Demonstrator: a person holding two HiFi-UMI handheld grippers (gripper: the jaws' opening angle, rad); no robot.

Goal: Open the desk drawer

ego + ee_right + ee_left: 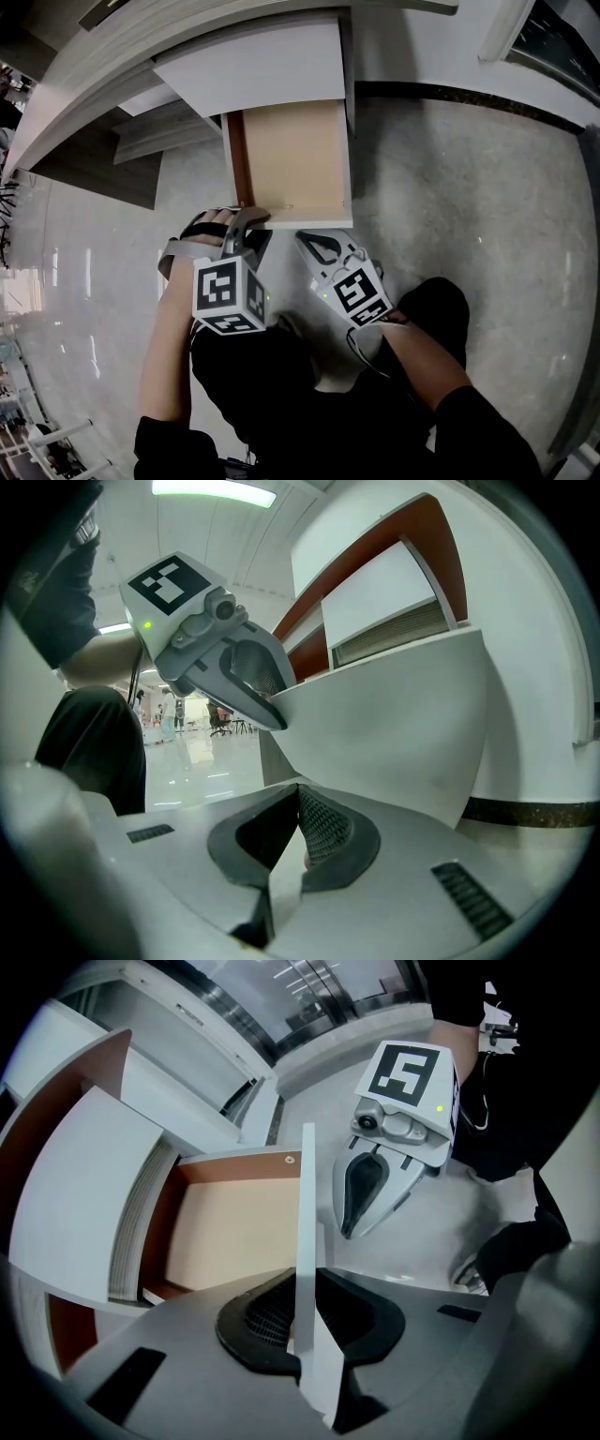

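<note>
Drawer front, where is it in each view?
Head view: drawer front is the white strip at centre.
Left gripper view: drawer front stands edge-on between the jaws.
Right gripper view: drawer front is the broad white panel, centre right.
Shared landmark: left gripper clamped on its top edge.

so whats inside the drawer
The drawer shows only a bare tan bottom, with nothing on it. Its back part is covered by the desk top, so that stretch can't be checked.
</note>
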